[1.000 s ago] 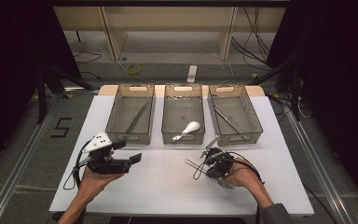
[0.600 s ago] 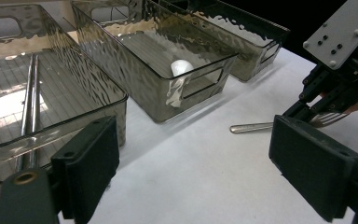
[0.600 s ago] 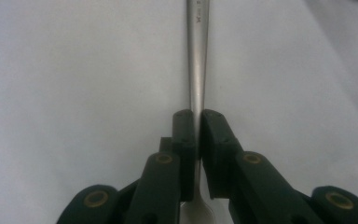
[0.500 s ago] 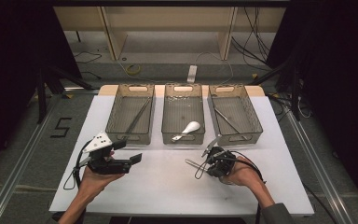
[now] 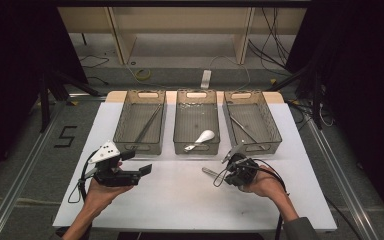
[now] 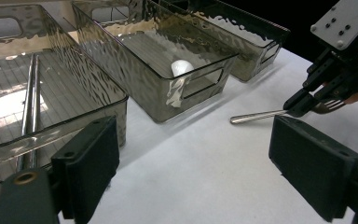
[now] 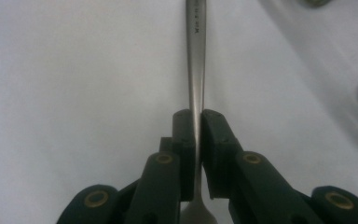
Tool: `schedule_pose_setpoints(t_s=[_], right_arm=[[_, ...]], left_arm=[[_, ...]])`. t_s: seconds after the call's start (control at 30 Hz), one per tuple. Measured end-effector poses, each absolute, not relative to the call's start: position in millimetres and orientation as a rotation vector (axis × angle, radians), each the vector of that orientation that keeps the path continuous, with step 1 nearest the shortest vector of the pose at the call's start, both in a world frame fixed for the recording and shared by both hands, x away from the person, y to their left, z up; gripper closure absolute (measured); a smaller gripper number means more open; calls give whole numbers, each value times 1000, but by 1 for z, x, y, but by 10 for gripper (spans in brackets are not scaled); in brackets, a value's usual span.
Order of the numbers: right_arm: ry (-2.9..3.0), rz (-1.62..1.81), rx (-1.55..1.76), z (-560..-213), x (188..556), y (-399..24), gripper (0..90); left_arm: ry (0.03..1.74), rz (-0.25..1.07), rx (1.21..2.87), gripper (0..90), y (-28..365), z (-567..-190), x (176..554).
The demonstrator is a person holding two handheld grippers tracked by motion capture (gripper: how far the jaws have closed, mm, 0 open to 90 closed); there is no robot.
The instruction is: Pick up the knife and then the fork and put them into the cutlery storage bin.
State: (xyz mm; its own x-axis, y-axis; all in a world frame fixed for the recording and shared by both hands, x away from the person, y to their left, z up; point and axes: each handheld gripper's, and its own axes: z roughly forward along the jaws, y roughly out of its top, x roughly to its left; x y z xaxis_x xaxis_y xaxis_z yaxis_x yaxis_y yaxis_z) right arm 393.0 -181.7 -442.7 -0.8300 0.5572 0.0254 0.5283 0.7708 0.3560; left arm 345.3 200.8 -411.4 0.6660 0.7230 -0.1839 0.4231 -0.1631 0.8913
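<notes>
Steel fork (image 7: 196,60) sits clenched between the right gripper (image 7: 196,128) jaws, little changed from a second ago; the grasp looks settled. Left gripper (image 6: 196,158) jaws gape, released.

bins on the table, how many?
3, in a row at the table's far edge: left bin with long metal rods, middle bin with a white spoon, right bin with one metal utensil. None look hidden.
</notes>
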Motion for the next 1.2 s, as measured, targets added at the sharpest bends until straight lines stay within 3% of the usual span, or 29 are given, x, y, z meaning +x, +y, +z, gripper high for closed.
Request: schedule_pose_setpoints(t_s=[0.83,1.2], right_arm=[[2749,756,943,-407,398,-209,850],[2590,916,1031,-377,424,-233,850]], left_arm=[[928,337,1784,154,202,-412,347],[936,335,1784,154,202,-412,347]])
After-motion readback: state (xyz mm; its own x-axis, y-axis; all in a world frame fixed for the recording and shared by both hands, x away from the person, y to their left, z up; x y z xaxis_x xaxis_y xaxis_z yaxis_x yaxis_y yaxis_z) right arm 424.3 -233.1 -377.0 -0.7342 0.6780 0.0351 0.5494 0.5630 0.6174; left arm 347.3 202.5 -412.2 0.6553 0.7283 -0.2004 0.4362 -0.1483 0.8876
